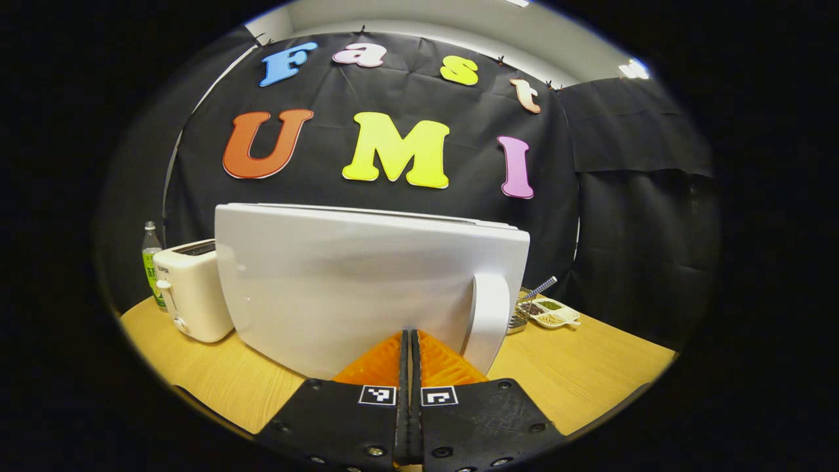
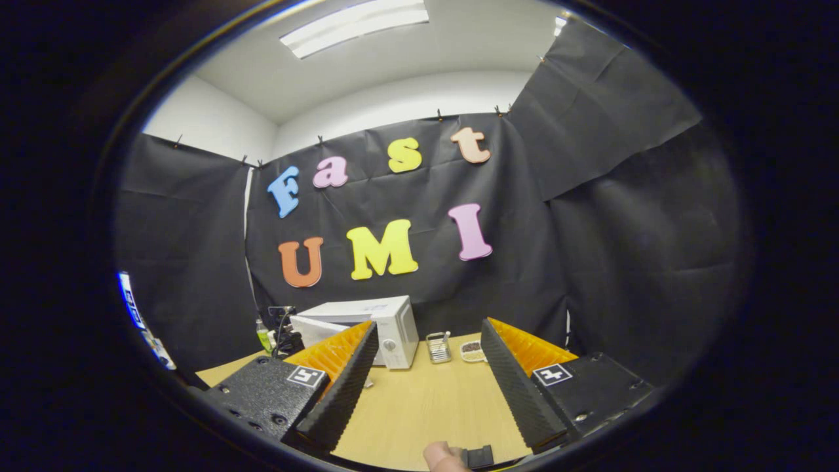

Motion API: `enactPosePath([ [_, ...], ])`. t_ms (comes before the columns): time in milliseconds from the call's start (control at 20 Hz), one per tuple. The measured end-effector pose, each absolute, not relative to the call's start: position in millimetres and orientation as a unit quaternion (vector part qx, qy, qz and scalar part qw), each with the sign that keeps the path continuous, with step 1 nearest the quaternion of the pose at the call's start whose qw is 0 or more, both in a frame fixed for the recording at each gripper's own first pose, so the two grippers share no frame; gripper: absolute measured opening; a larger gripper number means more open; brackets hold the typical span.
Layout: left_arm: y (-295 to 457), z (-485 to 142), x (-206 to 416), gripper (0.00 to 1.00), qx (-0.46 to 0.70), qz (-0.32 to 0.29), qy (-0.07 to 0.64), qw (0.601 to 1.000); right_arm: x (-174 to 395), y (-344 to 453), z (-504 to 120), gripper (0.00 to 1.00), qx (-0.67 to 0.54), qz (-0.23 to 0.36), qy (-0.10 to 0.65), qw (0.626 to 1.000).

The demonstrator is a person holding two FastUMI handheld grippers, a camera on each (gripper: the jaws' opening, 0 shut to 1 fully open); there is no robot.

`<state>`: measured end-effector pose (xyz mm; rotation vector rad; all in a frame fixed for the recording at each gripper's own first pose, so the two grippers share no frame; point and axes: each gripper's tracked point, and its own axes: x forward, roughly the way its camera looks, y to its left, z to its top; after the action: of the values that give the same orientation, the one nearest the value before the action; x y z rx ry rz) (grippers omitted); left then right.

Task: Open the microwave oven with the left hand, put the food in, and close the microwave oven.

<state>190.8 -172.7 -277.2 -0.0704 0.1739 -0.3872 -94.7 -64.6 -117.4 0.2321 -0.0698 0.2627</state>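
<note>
Two sets of jaws show two different states. In the left gripper view, the left gripper (image 1: 409,341) at bottom centre has its jaws pressed together with nothing between them, their tips right up against the lower edge of the white microwave door (image 1: 341,282). That door fills the middle of the frame as a broad blank panel, with its tall white handle (image 1: 490,321) just right of the jaw tips. Whether the tips actually touch the door cannot be told. Left of the door stand a white toaster (image 1: 193,292) and, behind it at the far left, a clear bottle with a green label (image 1: 152,262). At right of the handle, a divided white dish of small foods (image 1: 550,313) lies on the wooden table (image 1: 577,373).

In the right gripper view, the right gripper (image 2: 425,347) has its jaws spread wide and empty, at bottom left and bottom right of the frame. Between them, well apart and farther back on the table, sits the microwave oven (image 2: 387,324), its door swung partly out to the left. Just right of it are a small metal rack (image 2: 437,347) and the dish. A fingertip (image 2: 442,457) shows at the bottom edge.
</note>
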Motion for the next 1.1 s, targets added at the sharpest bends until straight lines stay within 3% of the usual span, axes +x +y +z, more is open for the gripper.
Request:
enactPosePath([
  [150,-191.8,-278.9,216.5,0.0,-0.057,-0.191,0.089,0.976,-83.2,-57.4,-127.4,1.0,0.116,0.143,-0.021,0.983],
  [200,-195.1,-279.6,224.1,0.0,-0.059,-0.187,0.089,0.976,-80.5,-55.8,-131.2,0.9,0.118,0.146,-0.016,0.982],
  [350,-208.1,-284.9,246.7,0.0,-0.074,-0.179,0.099,0.976,-68.8,-60.7,-140.5,0.9,0.11,0.141,-0.007,0.984],
  [400,-210.3,-286.6,254.2,0.12,-0.079,-0.175,0.101,0.976,-65.2,-62.0,-141.7,1.0,0.105,0.137,-0.007,0.985],
  [450,-212.2,-288.0,264.2,0.0,-0.087,-0.168,0.101,0.977,-63.4,-61.3,-143.1,1.0,0.1,0.137,-0.008,0.985],
  [800,-213.7,-306.4,277.0,0.01,-0.063,-0.152,0.128,0.978,-51.8,-47.4,-150.8,1.0,0.093,0.144,0.003,0.985],
  [1100,-197.4,-299.5,235.8,0.0,-0.047,-0.141,0.163,0.975,-62.0,-37.5,-151.5,1.0,0.11,0.141,0.02,0.984],
])
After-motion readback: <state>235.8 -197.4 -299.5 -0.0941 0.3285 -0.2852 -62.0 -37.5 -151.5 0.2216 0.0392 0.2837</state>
